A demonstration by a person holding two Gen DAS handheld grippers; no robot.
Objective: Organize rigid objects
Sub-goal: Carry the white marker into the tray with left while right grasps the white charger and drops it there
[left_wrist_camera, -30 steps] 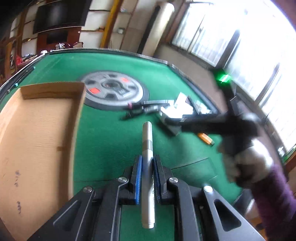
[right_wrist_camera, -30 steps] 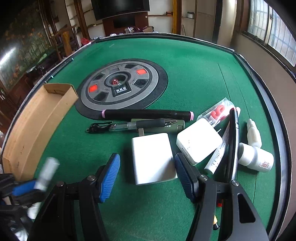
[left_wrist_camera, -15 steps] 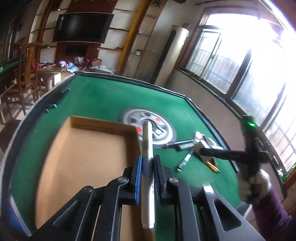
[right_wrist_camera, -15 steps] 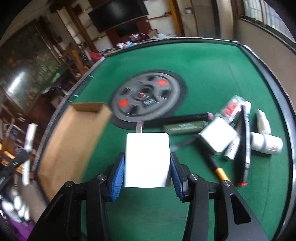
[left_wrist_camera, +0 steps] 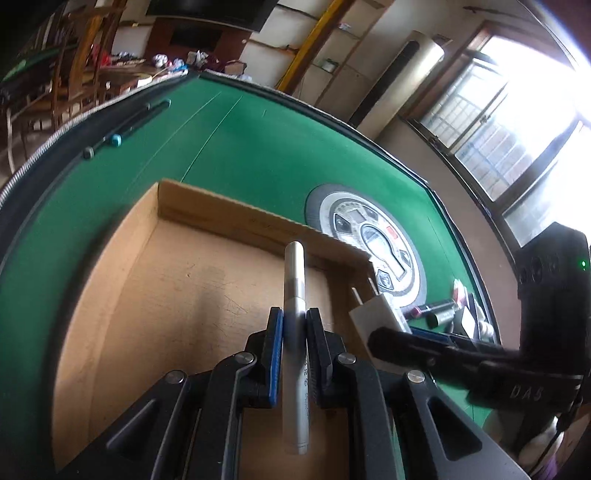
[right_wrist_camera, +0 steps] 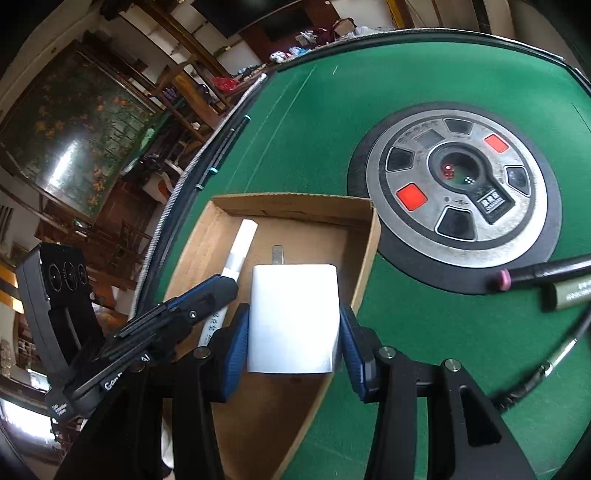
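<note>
Whereas both tongs worked over the green surface (right_wrist_camera: pixel 424 332) a second earlier, left tongs (left_wrist_camera: pixel 294 328) pinching a silver pen (left_wrist_camera: pixel 293 280) and right tongs (right_wrist_camera: pixel 293 325) pinching a white charger (right_wrist_camera: pixel 293 314) now hung above the cardboard box (right_wrist_camera: pixel 295 201), release judged next.

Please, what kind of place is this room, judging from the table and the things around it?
Probably a home or parlour games room. The green felt table has a central dice console, like an automatic mahjong table. Wooden chairs and a wall-mounted television stand behind it.
</note>
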